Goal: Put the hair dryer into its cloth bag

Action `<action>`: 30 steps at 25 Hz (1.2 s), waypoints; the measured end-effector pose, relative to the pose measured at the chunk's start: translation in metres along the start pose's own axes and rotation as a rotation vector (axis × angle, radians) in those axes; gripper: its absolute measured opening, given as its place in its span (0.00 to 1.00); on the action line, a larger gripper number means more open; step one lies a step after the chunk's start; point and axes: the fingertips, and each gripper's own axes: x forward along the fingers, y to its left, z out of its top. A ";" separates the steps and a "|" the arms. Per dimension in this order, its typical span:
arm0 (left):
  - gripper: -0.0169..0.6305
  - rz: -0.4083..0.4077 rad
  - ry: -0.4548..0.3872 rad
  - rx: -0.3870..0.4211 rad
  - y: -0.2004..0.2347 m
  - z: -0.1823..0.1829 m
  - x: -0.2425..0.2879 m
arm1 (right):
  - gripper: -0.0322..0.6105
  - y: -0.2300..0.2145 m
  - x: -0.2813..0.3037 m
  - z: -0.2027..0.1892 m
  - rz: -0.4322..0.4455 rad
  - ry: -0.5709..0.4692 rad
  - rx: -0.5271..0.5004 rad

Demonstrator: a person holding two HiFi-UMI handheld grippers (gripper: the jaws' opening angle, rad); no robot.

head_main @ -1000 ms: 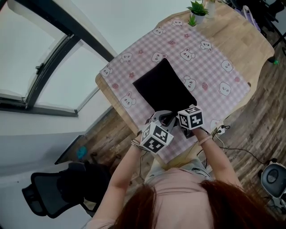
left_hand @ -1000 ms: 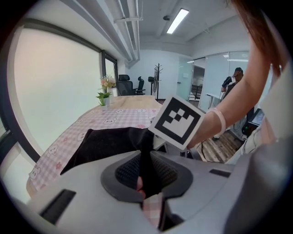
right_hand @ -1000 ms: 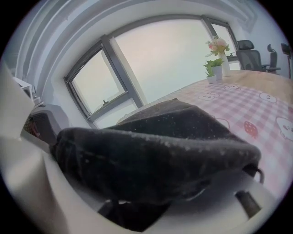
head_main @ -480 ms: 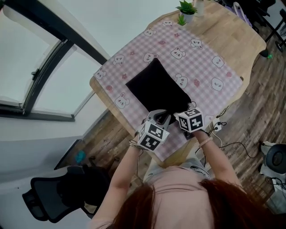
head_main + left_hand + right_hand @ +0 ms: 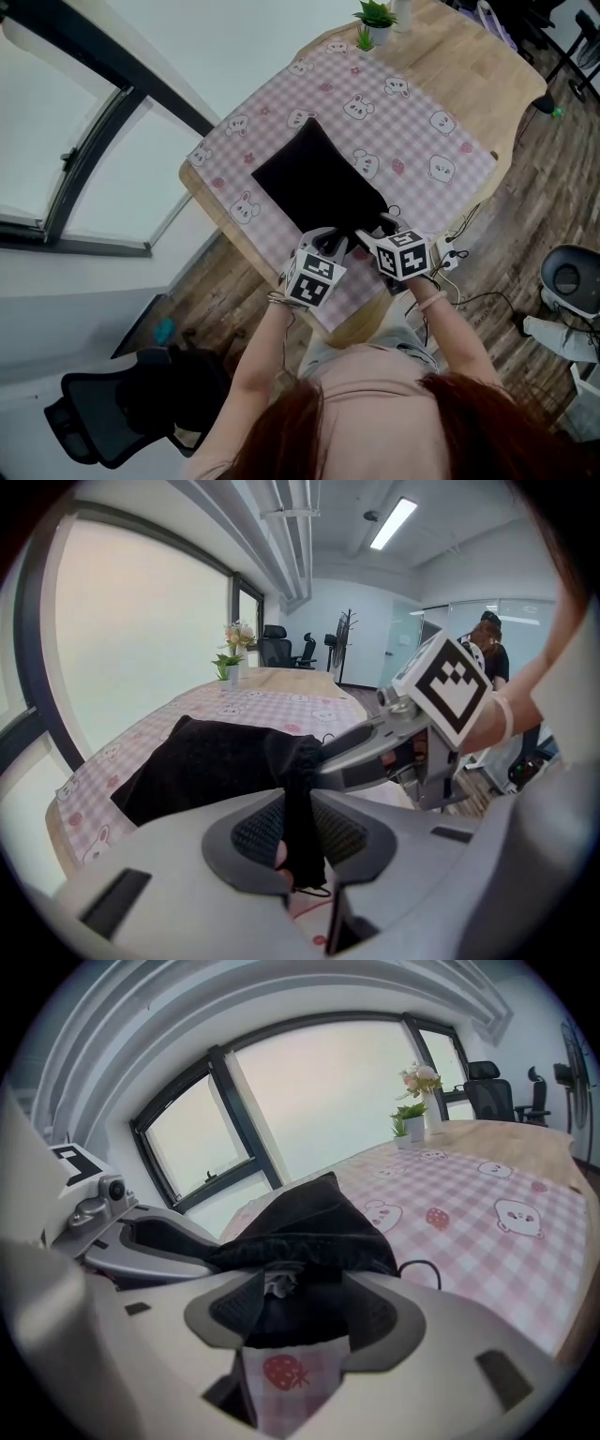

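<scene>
Cloth bag [image 5: 319,183]: black, soft, limp, light by the look of it; likely to sag and fold wherever not held, so best taken by the hem of its mouth, one side for each tongs, not by the flat body; napped fabric, probably not slippery between ribbed pads. Lies flat on the checked cloth [image 5: 422,141] over the counter [image 5: 478,84], mouth right at both tongs, body stretching away beyond them. Long axis running straight out from the tongs toward the potted plant [image 5: 375,13]; closed end farthest off, mouth pointing back at the person. Left tongs [image 5: 302,832]: almost closed, pinching a narrow fold of the hem between the pads; just been easing open a touch, fabric caught there. Right tongs [image 5: 305,1309]: wide apart, just been narrowing; gathered mouth sitting between the pads but not clearly squeezed; close beside the left tongs, at the mouth's other side. Thin black loop [image 5: 424,1267] just right of the right tongs; drawstring or cord, hard to say. Hair dryer not made out in any view; inside the bag or elsewhere, impossible to tell; presumably hard and heavier than the bag, apt to drag the hem down.
</scene>
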 end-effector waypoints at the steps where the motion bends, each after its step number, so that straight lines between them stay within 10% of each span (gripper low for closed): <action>1: 0.12 0.005 0.003 -0.006 0.000 -0.001 0.002 | 0.45 -0.001 -0.002 -0.001 0.000 0.000 0.004; 30: 0.22 0.184 -0.050 -0.166 -0.019 -0.007 0.016 | 0.43 -0.014 -0.061 -0.010 0.108 -0.015 -0.101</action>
